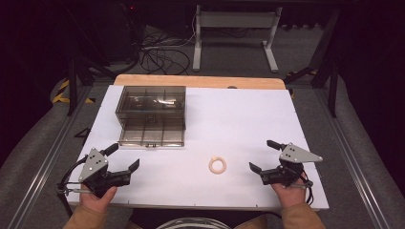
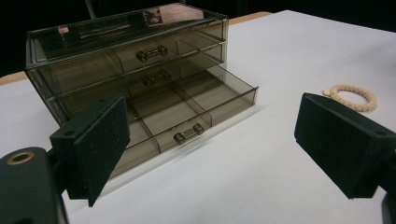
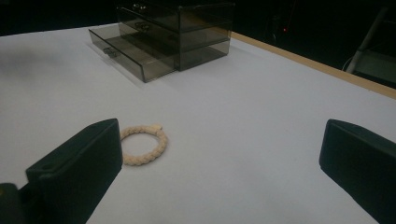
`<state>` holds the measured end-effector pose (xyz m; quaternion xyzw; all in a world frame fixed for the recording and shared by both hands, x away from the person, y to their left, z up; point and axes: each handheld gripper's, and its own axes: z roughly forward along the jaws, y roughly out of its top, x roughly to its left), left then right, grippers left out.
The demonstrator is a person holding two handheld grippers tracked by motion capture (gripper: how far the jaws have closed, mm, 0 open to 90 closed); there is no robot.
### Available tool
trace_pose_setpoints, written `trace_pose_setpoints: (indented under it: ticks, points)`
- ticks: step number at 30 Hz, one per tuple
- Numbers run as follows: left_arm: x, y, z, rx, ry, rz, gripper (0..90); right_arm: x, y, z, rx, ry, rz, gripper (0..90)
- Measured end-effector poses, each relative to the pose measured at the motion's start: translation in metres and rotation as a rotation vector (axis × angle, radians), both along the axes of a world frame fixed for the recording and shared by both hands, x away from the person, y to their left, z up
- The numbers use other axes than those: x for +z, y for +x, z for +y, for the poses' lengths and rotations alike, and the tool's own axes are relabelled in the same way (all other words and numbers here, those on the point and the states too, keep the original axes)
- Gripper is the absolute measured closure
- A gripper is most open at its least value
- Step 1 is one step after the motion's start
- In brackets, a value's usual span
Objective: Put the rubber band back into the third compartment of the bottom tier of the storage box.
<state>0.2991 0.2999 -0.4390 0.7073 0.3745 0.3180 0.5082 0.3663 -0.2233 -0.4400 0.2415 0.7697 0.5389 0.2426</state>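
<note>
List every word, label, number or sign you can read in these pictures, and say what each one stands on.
None: no readable text on the smoky drawer box, the bead bracelet, the white table or either gripper.
Too blurred to tell: a pale patch on the box's lid, which may be a reflection.
Black and yellow hazard stripes on the floor are a marking, not words.

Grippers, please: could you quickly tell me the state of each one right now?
Left gripper: open, holding nothing.
Right gripper: open, holding nothing.

At the high view's lower corners, tan sleeves (image 1: 86, 220) end at hands holding the black two-jaw left gripper (image 1: 125, 157) and right gripper (image 1: 261, 156), each topped by a grey three-cornered screwed plate (image 1: 93, 163) and trailing black cable (image 1: 67, 177).
</note>
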Motion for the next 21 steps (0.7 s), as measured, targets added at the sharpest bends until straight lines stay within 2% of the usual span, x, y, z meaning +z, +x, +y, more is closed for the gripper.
trace_pose_setpoints:
  ticks: [16, 21]
  points:
    - [0.0029, 0.0012, -0.0028, -0.013, 0.000, 0.008, 11.4, -0.0010, 0.0009, 0.0011, 0.006, -0.003, 0.011, 0.1]
    - [0.0061, 0.0043, -0.0053, -0.035, -0.007, 0.025, 11.7, -0.0020, 0.0019, 0.0015, 0.010, -0.002, 0.019, 0.2]
